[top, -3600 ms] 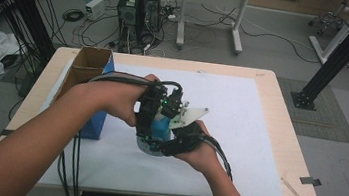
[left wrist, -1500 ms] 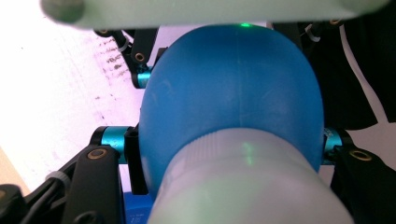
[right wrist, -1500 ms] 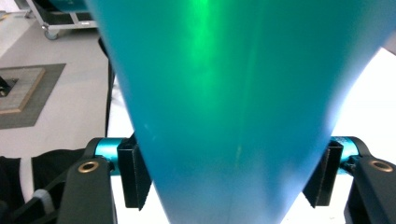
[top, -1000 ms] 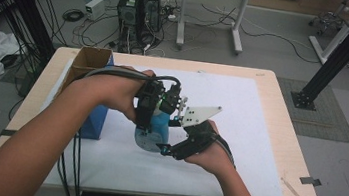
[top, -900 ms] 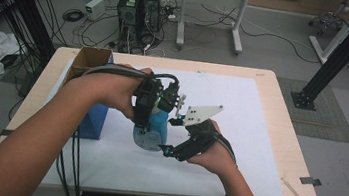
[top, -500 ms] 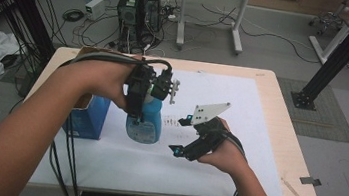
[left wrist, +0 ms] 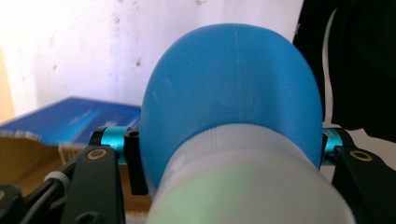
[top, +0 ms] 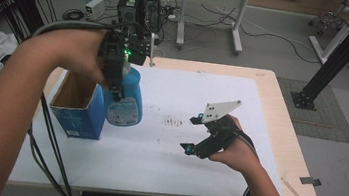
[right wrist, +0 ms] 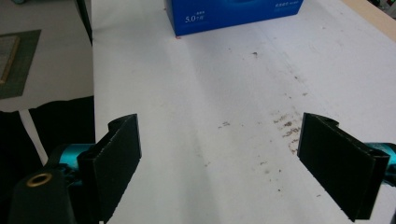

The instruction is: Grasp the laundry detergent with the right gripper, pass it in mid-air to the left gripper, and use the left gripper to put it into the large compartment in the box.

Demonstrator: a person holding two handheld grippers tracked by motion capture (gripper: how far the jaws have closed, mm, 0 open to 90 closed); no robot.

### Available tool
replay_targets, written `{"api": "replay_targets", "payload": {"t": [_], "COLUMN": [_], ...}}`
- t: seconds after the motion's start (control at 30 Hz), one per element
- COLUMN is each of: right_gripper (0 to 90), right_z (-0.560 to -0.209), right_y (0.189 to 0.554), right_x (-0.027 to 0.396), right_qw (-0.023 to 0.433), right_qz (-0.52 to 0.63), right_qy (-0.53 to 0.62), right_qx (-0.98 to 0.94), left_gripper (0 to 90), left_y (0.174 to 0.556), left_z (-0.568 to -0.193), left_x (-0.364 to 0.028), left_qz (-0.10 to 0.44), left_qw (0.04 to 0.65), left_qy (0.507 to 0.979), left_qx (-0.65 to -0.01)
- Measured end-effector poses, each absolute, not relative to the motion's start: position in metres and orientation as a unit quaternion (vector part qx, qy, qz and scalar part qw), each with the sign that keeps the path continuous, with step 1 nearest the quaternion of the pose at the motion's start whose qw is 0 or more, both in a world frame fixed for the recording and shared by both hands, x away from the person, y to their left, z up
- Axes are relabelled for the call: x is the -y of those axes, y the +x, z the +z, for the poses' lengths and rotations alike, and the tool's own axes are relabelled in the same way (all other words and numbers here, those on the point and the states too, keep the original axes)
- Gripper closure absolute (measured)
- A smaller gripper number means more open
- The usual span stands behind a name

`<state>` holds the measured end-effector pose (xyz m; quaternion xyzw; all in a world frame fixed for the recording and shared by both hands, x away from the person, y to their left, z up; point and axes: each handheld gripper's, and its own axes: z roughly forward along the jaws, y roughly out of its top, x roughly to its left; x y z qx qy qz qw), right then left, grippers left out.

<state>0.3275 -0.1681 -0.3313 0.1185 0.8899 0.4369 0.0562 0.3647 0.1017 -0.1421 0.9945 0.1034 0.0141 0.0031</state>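
White tabletop: left fingers pinch blue bottle; right fingers spread, seemingly empty.

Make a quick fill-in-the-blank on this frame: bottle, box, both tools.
1. The left tool is shut on the blue ____.
2. The bottle hangs beside the open blue ____, next to its right side in the high view.
3. The right tool has its jaws ____, with nothing between them.
4. Dark specks mark the ____ sheet covering the table.

Missing words: bottle; box; open; white
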Motion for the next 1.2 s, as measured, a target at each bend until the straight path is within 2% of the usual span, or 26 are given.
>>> {"api": "replay_targets", "payload": {"t": [0.27,0.7,1.2], "right_gripper": [12.7,12.8,12.7], "right_z": [-0.333,-0.333,-0.337], "right_y": [0.332,0.332,0.333], "right_x": [0.166,0.165,0.158], "right_qw": [0.056,0.059,0.055], "right_qz": [0.435,0.427,0.414], "right_qy": [0.126,0.131,0.132], "right_qx": [-0.89,-0.893,-0.899], "left_gripper": [38.9,38.9,38.9], "left_y": [0.375,0.391,0.404], "left_z": [-0.124,-0.109,-0.116], "left_x": [-0.138,-0.184,-0.217], "left_qz": [0.013,0.026,0.037], "left_qw": [0.021,0.013,0.007], "left_qy": [0.983,0.951,0.921], "left_qx": [-0.182,-0.307,-0.388]}}
